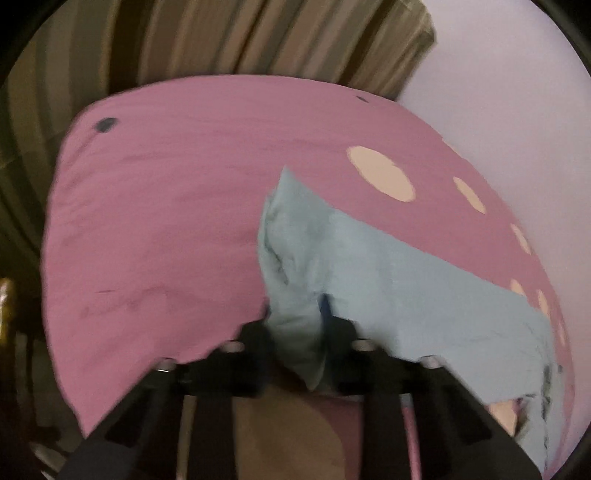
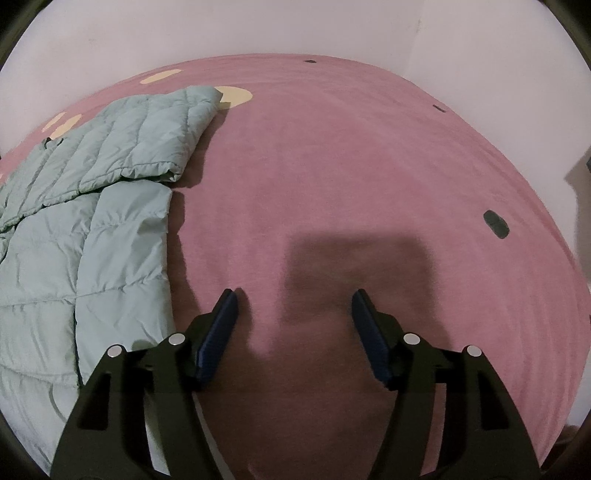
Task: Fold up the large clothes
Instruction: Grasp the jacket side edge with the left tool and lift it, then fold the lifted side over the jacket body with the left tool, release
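A pale blue-green quilted jacket [image 2: 85,206] lies on a pink bedsheet [image 2: 332,166] at the left of the right wrist view, one sleeve folded across its top. In the left wrist view the jacket [image 1: 388,280] is bunched and lifted, and my left gripper [image 1: 295,314] is shut on a fold of it. The view is blurred. My right gripper [image 2: 293,299] is open and empty, low over bare sheet to the right of the jacket.
The pink sheet has cream spots [image 1: 380,173] near the jacket and dark spots [image 2: 496,224] at the right. A pale wall [image 2: 258,29] stands behind the bed. Striped curtains [image 1: 221,37] hang beyond the bed in the left wrist view.
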